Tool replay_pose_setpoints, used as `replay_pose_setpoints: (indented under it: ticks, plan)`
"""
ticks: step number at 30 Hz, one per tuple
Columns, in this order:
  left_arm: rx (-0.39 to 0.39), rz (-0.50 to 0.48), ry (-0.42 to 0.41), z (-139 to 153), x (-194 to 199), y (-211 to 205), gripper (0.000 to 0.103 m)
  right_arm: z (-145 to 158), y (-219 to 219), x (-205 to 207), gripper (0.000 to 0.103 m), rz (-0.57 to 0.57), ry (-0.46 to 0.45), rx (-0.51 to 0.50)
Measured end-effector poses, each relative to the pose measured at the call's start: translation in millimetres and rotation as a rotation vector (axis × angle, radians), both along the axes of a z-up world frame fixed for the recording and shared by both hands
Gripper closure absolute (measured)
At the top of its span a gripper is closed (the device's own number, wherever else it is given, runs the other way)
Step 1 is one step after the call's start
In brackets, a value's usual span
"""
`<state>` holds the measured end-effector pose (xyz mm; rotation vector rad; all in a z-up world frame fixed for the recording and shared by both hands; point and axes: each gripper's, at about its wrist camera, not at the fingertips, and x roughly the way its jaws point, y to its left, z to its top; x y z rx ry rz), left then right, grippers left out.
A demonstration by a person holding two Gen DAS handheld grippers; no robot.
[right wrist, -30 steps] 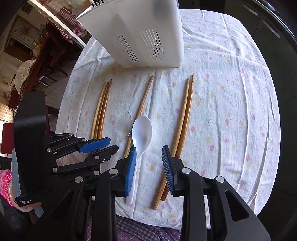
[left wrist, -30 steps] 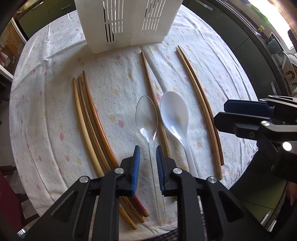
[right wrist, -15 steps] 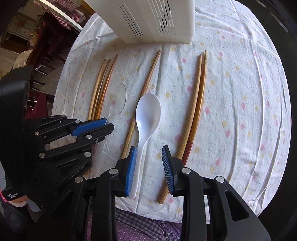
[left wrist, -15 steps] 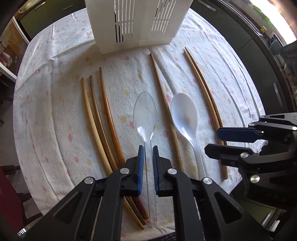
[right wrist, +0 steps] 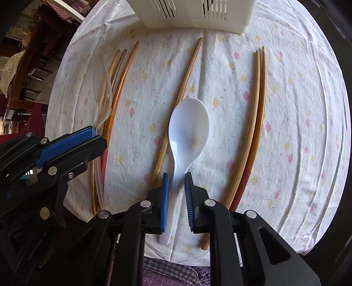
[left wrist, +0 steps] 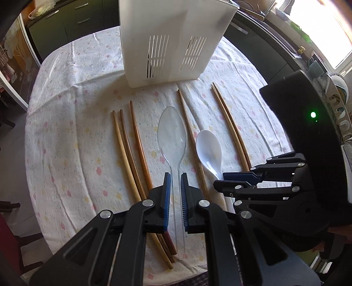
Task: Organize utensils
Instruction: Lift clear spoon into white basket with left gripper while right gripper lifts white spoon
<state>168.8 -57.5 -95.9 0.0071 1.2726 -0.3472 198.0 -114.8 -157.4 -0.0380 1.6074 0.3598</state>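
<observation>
Nearest you, your left gripper (left wrist: pixel 175 202) is clenched on the handle of the clear spoon (left wrist: pixel 172 136), which looks lifted off the desk (left wrist: pixel 66 136), while your right gripper's (right wrist: pixel 177 198) fingers are closing around the white spoon's (right wrist: pixel 189 125) handle, which lies flat between the single chopstick (right wrist: pixel 182 88) and the chopstick pair (right wrist: pixel 257 105). You're at the pick-up step for both spoons. Next, finish that grip, lift, and carry each spoon handle-down to the white slotted holder (left wrist: pixel 171 44) at the far edge.

Both wrist cameras look steeply down along their own fingers, close above the flower-dotted white tablecloth (left wrist: pixel 66 136); both views share the slotted white plastic utensil basket (right wrist: pixel 198 13) and wooden chopsticks (left wrist: pixel 231 127).
</observation>
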Motion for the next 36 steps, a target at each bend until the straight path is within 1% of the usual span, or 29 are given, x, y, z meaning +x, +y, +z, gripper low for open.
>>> replay_pose_setpoints:
  ticks: [2,4,7,12,15,17,19,23,27,29,31,33,34,36]
  plan:
    - [-0.014,0.0,-0.015,8,-7,9,0.094,0,1,0,0.094,-0.012,-0.016,0.012]
    - [-0.023,0.0,-0.039,14,-8,12,0.094,7,-6,-2,0.094,-0.03,-0.043,0.042]
    - [-0.046,-0.001,-0.086,25,-12,16,0.094,22,-23,-7,0.094,-0.061,-0.075,0.128]
    - [-0.076,-0.002,-0.172,50,-14,12,0.095,51,-47,-20,0.094,-0.101,-0.182,0.28]
    - [-0.106,-0.003,-0.232,74,-13,14,0.095,64,-60,-29,0.094,-0.117,-0.228,0.355]
    - [-0.127,0.003,-0.283,94,-11,14,0.095,71,-66,-32,0.094,-0.126,-0.246,0.383]
    - [-0.146,0.02,-0.359,120,-4,13,0.095,78,-72,-35,0.094,-0.129,-0.27,0.395]
    - [-0.188,0.05,-0.557,171,14,12,0.095,90,-81,-40,0.094,-0.135,-0.315,0.418]
    - [-0.227,0.102,-0.752,204,37,9,0.095,99,-101,-43,0.094,-0.14,-0.343,0.434]
    - [-0.208,0.129,-0.849,210,47,5,0.095,101,-103,-42,0.094,-0.146,-0.35,0.444]
    - [-0.153,0.142,-0.921,209,58,-2,0.095,104,-107,-42,0.094,-0.151,-0.359,0.452]
    - [-0.109,0.144,-0.944,201,68,-9,0.095,109,-110,-42,0.094,-0.153,-0.379,0.455]
    - [-0.091,0.144,-0.943,195,74,-11,0.095,112,-111,-41,0.094,-0.155,-0.392,0.458]
    - [-0.079,0.137,-0.925,182,84,-14,0.095,120,-113,-38,0.094,-0.157,-0.419,0.466]
